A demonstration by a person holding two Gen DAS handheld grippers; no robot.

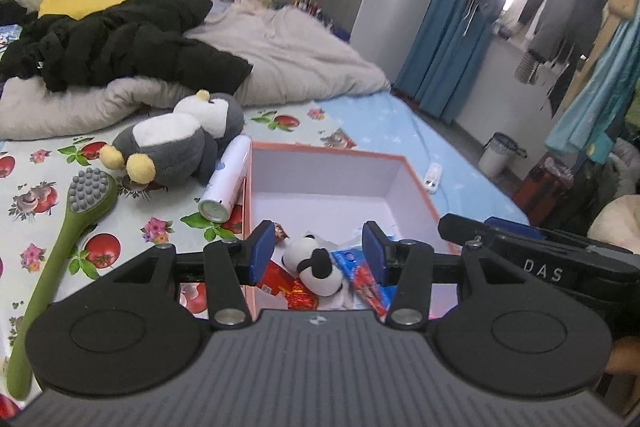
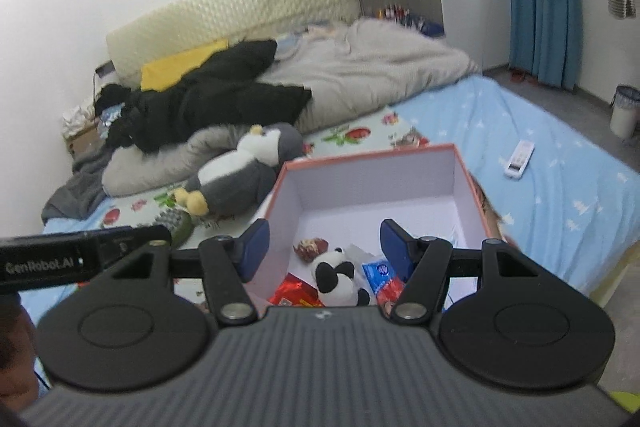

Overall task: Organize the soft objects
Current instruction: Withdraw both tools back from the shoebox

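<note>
Both claws are up above the box (image 1: 326, 163) right now, side by side, and neither has anything in it. The left gripper (image 1: 318, 253) has its jaws spread with just air between the pads, same for the right gripper (image 2: 324, 247).

The box sits on the bed (image 2: 560, 195) near the front edge, and the small panda toy (image 2: 336, 277) is already lying in the near part of it, next to some red and blue snack packets (image 1: 362, 277).

So I'd say one soft thing is sorted. The big penguin plush (image 1: 176, 143) is out on the flowery sheet, just beside the box's far left corner, with a white spray can (image 1: 226, 183) leaning between them and a green brush (image 1: 76, 215) close by.

Next move is probably the penguin. It's fat and squishy, so it likely needs a wide grip, maybe both claws.
</note>
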